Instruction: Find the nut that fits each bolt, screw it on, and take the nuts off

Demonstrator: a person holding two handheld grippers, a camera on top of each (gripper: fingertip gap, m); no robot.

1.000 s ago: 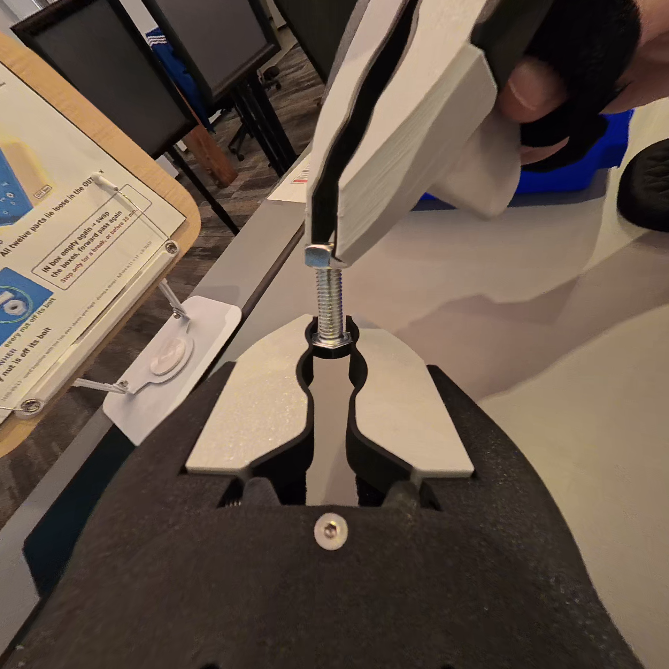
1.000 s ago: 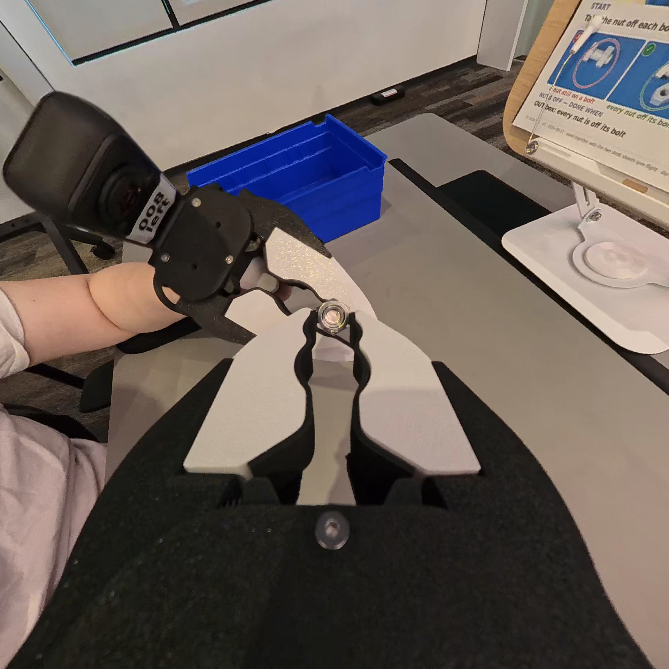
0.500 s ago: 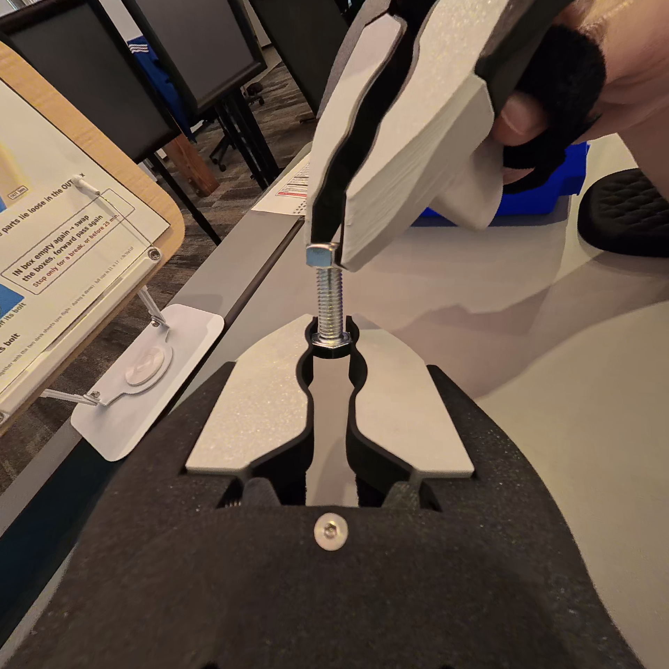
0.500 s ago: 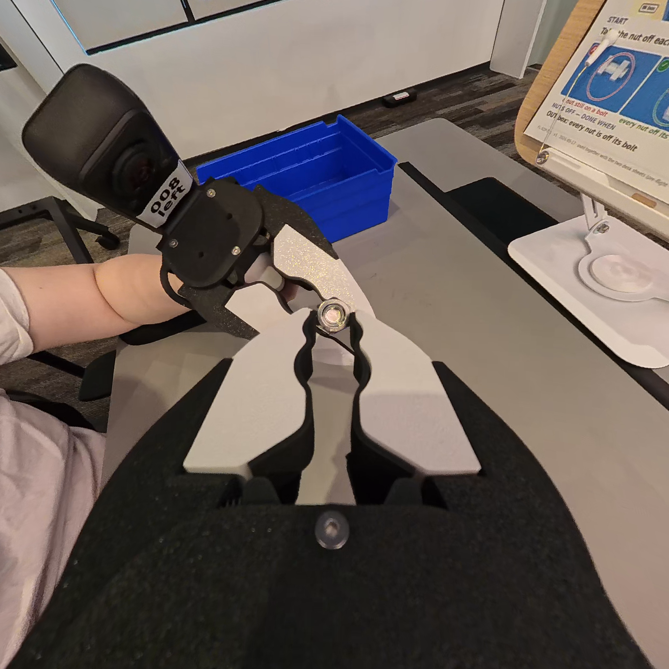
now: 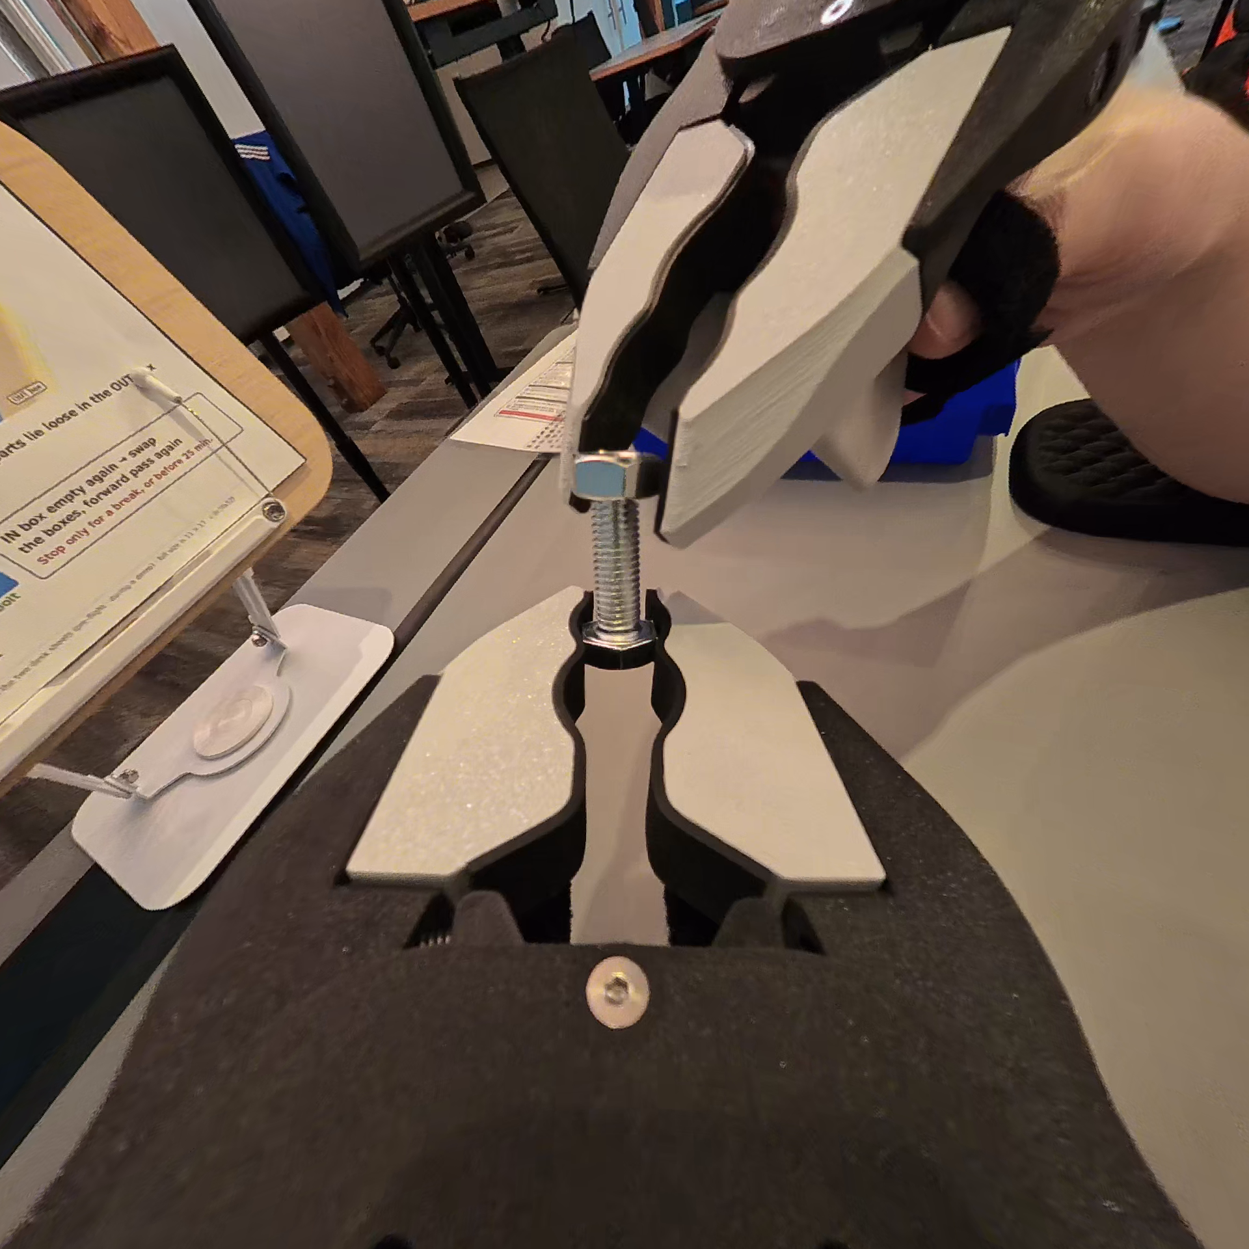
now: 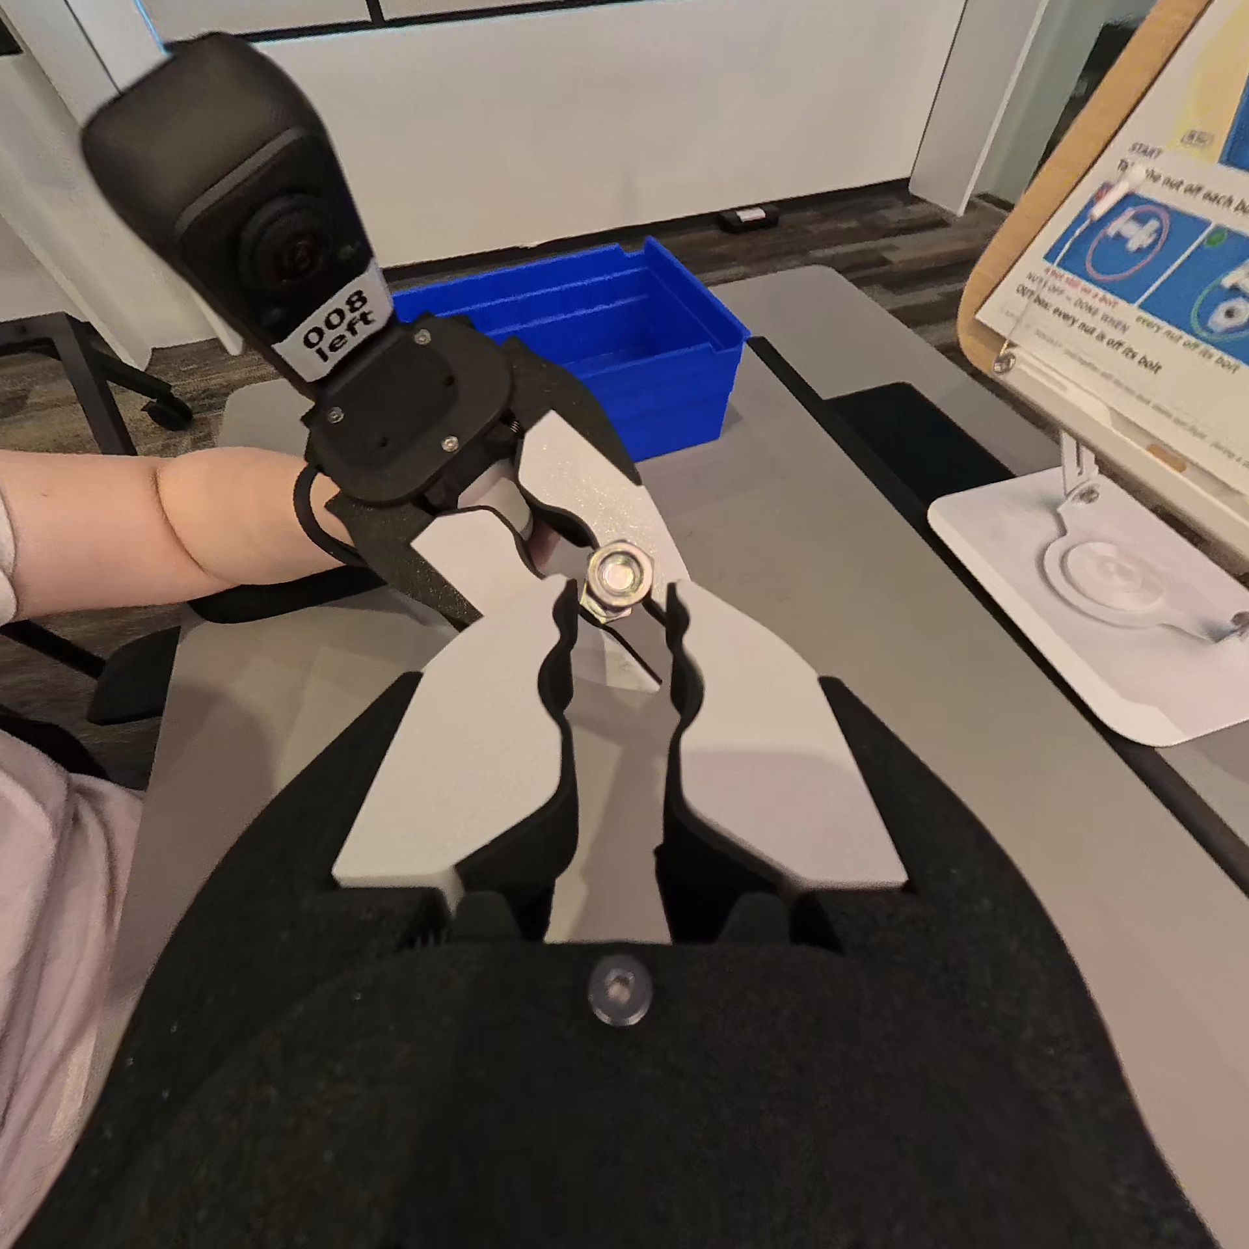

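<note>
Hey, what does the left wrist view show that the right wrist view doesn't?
Only the left wrist view: the bolt side-on, its threaded shank standing upright from the nut clamped in the left gripper, plus dark monitors behind. Only the right wrist view: the bolt end-on, the open inside of the blue bin, the left gripper's camera housing and the person's forearm. Both: the bolt head between the fingertips of the right gripper, the grey table, the instruction board on its white stand.

Each wrist camera is looking close along its own fingers; both are sharing the bolt (image 5: 614, 541), seen side-on and end-on (image 6: 618, 580).
</note>
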